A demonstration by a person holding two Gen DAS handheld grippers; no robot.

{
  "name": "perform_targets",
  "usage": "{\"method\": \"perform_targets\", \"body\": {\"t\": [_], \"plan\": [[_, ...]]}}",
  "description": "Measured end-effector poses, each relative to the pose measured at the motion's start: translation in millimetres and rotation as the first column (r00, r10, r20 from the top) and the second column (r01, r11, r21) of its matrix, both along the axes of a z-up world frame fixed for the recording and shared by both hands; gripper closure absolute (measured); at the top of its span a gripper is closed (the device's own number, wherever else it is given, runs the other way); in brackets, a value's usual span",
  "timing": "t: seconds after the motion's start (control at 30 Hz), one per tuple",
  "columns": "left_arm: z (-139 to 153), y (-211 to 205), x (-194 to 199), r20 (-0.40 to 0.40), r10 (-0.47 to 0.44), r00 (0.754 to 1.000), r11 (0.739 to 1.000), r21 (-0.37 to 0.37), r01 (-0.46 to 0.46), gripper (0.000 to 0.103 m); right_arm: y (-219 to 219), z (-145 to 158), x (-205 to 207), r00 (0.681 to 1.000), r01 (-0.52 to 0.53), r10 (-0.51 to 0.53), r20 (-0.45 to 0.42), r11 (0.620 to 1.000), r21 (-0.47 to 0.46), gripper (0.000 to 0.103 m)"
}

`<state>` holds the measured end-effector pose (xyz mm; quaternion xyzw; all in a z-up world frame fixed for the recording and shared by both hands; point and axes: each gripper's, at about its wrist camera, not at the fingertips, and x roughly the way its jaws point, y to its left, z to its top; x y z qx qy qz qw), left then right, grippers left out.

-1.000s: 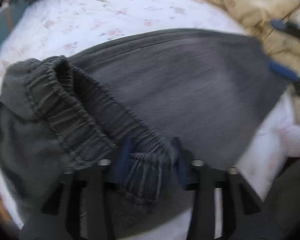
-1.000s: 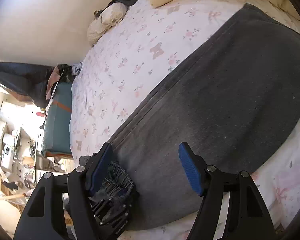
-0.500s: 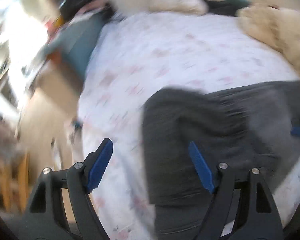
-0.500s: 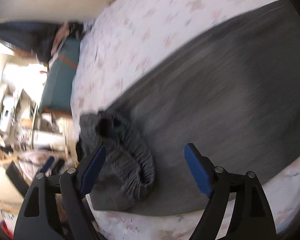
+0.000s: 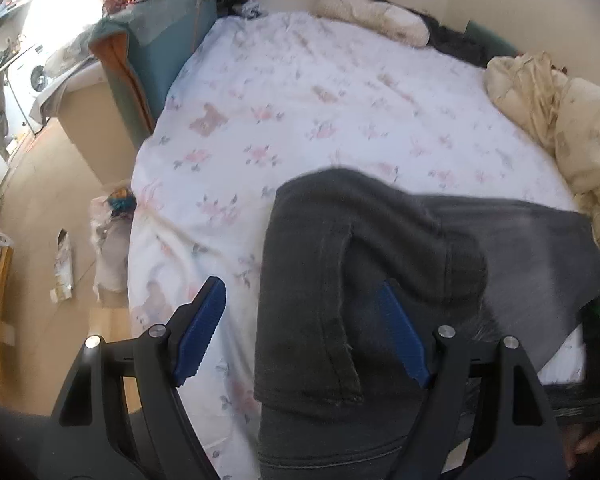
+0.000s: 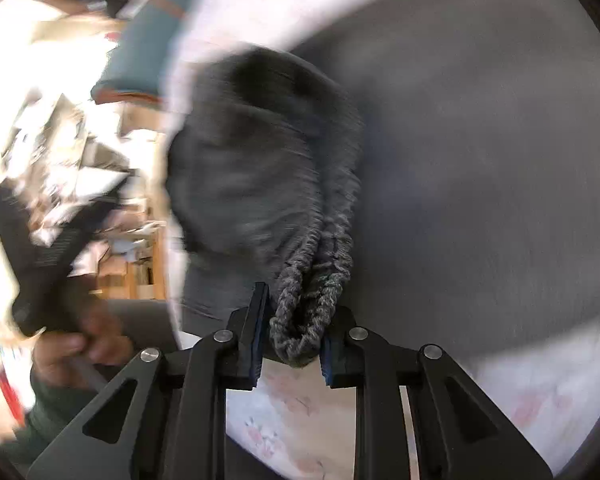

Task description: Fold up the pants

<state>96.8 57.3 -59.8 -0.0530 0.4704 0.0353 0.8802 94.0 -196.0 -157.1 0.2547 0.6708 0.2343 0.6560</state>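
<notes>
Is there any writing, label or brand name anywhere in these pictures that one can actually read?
None can be read.
The dark pants show no label or print.
The bedsheet carries only a flower pattern, no words.
The clutter beside the bed is too blurred to show any text.

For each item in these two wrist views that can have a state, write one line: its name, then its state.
Grey pants: folded over on the floral bedsheet.
Elastic waistband: bunched between the right gripper's pads.
Right gripper: jaws closing around the waistband.
Left gripper: open, empty, above the pants' edge.
Cream duvet: crumpled at the bed's side.
</notes>
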Motion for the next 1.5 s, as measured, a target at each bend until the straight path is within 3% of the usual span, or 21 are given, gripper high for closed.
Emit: {"method": "perform_targets", "body": {"t": [0.03, 0.1, 0.13, 0.23, 0.33, 0.43, 0.47, 0.53, 0.6, 0.63, 0.7, 0.8, 0.87, 0.9, 1.0, 1.03, 1.13, 1.2, 1.3, 1.43, 1.5], "plan": [[2.4, 1.1, 2.2, 0.002, 0.004, 1.000, 1.000, 0.000, -0.004, 0.027, -3.8, -8.3, -0.6, 1.000, 0.008, -0.009, -0.029, 0.999, -0.042, 0.050], [4.1, 7.5, 7.3, -0.005, 0.032, 0.999, 0.999, -0.006, -0.032, 0.027, -11.3, -5.2, 2.9, 0.999, 0.021, -0.025, -0.043, 0.996, -0.083, 0.044], [4.5, 11.2, 7.5, -0.007, 0.048, 0.999, 0.999, -0.007, -0.048, 0.027, -11.3, 7.4, 7.6, 1.000, 0.004, -0.006, -0.012, 0.995, -0.096, 0.043], [0.4, 25.0, 7.0, -0.025, 0.104, 0.994, 0.994, -0.021, -0.105, 0.027, -1.1, 65.8, 34.9, 0.979, -0.053, 0.094, 0.183, 0.974, -0.219, 0.023], [-7.3, 35.4, 8.6, -0.050, 0.131, 0.990, 0.990, -0.039, -0.133, 0.027, 24.7, 96.9, 72.0, 0.937, -0.086, 0.161, 0.311, 0.967, -0.240, 0.019], [-11.5, 42.7, 10.4, -0.071, 0.131, 0.989, 0.987, -0.085, -0.137, 0.027, 65.0, 88.2, 112.9, 0.915, -0.118, 0.199, 0.352, 0.964, -0.240, 0.019], [-11.2, 44.4, 10.6, -0.068, 0.137, 0.988, 0.986, -0.085, -0.143, 0.027, 75.9, 75.8, 124.0, 0.914, -0.133, 0.215, 0.344, 0.960, -0.245, 0.029], [-10.0, 47.6, 10.7, -0.063, 0.148, 0.987, 0.986, -0.074, -0.152, 0.027, 95.3, 44.0, 142.1, 0.927, -0.182, 0.249, 0.280, 0.952, -0.245, 0.078], [-10.6, 51.1, 9.8, -0.065, 0.155, 0.986, 0.984, -0.080, -0.160, 0.027, 95.8, 32.3, 142.2, 0.928, -0.186, 0.249, 0.277, 0.954, -0.234, 0.080], [-11.8, 52.7, 9.2, -0.068, 0.159, 0.985, 0.982, -0.088, -0.165, 0.027, 95.4, 37.7, 140.4, 0.908, -0.198, 0.273, 0.317, 0.948, -0.251, 0.094], [-14.1, 54.4, 9.0, -0.071, 0.157, 0.985, 0.982, -0.098, -0.163, 0.027, 83.5, 50.8, 144.9, 0.882, -0.145, 0.272, 0.384, 0.934, -0.326, 0.094], [-19.2, 50.3, 13.1, -0.087, 0.132, 0.987, 0.988, -0.073, -0.138, 0.027, 79.5, 46.4, 161.0, 0.889, -0.089, 0.241, 0.389, 0.925, -0.369, 0.095], [-24.6, 48.0, 16.2, -0.112, 0.123, 0.986, 0.988, -0.082, -0.133, 0.027, 92.5, 37.7, 164.6, 0.862, -0.093, 0.309, 0.402, 0.876, -0.474, 0.094], [-28.8, 46.2, 17.9, -0.130, 0.118, 0.985, 0.988, -0.089, -0.130, 0.027, 92.5, 34.9, 163.9, 0.864, -0.089, 0.310, 0.396, 0.869, -0.487, 0.093], [-47.7, 30.1, 22.3, -0.200, 0.069, 0.977, 0.993, -0.077, -0.086, 0.027, 87.2, 46.3, 158.0, 0.860, -0.109, 0.314, 0.403, 0.884, -0.455, 0.084], [-52.5, 25.2, 22.8, -0.215, 0.055, 0.975, 0.995, -0.072, -0.072, 0.027, 83.1, 54.4, 152.1, 0.855, -0.106, 0.314, 0.413, 0.885, -0.452, 0.073], [-70.6, 11.0, 24.8, -0.272, 0.016, 0.962, 0.998, -0.048, -0.031, 0.027, 71.8, 86.3, 124.8, 0.825, -0.074, 0.294, 0.483, 0.903, -0.424, 0.073], [-78.6, 8.9, 25.9, -0.291, 0.020, 0.957, 0.999, -0.039, -0.033, 0.027, 68.4, 90.1, 106.6, 0.824, -0.114, 0.303, 0.479, 0.917, -0.383, 0.073], [-86.4, 6.8, 26.8, -0.302, 0.032, 0.953, 0.999, -0.026, -0.042, 0.027, 80.2, 65.3, 94.5, 0.824, -0.152, 0.348, 0.447, 0.896, -0.418, 0.078], [-93.4, -0.9, 26.5, -0.325, 0.008, 0.946, 0.999, -0.032, -0.019, 0.027, 75.9, 13.2, 118.3, 0.897, -0.082, 0.259, 0.359, 0.894, -0.441, 0.082], [-93.0, -6.2, 26.1, -0.321, -0.004, 0.947, 1.000, -0.017, -0.002, 0.027, 85.3, 8.0, 123.5, 0.879, -0.090, 0.301, 0.370, 0.867, -0.490, 0.082]]}}
